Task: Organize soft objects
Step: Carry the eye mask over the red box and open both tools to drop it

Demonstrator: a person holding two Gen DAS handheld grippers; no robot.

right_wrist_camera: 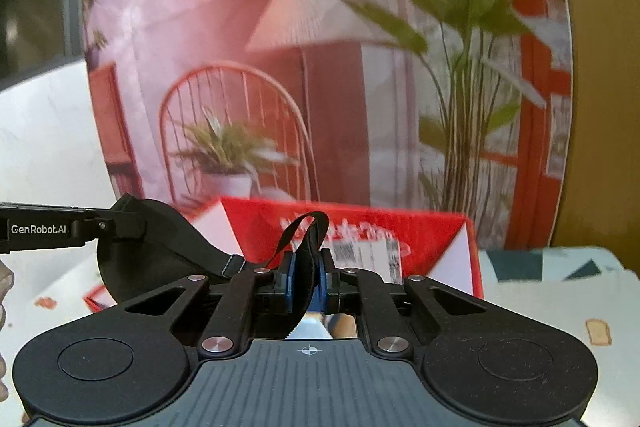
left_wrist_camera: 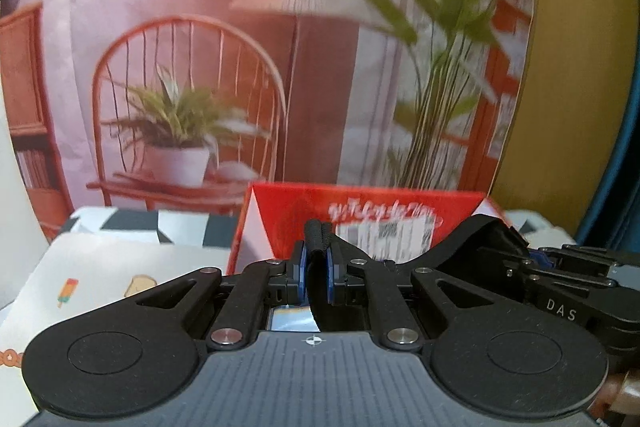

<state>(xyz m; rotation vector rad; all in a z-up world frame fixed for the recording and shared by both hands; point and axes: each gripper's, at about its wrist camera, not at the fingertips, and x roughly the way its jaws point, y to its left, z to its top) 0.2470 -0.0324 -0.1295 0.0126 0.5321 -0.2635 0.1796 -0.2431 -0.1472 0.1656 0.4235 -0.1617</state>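
Note:
A black fabric eye mask [right_wrist_camera: 152, 255] with an elastic strap [right_wrist_camera: 304, 223] hangs stretched between my two grippers. My left gripper [left_wrist_camera: 317, 267] is shut on one end of the mask, whose black fabric [left_wrist_camera: 476, 235] runs off to the right toward the other gripper. My right gripper [right_wrist_camera: 307, 279] is shut on the other end, with the strap looping up above the pads. An open red and white cardboard box [left_wrist_camera: 360, 223] stands just beyond both grippers; it also shows in the right wrist view [right_wrist_camera: 400, 239].
A cloth with small food prints [left_wrist_camera: 100, 279] covers the table, with a black and white patterned patch [left_wrist_camera: 160, 223] behind. A printed backdrop of a chair, lamp and plants [left_wrist_camera: 240, 67] stands close behind the box. A yellow wall [left_wrist_camera: 572, 67] is at right.

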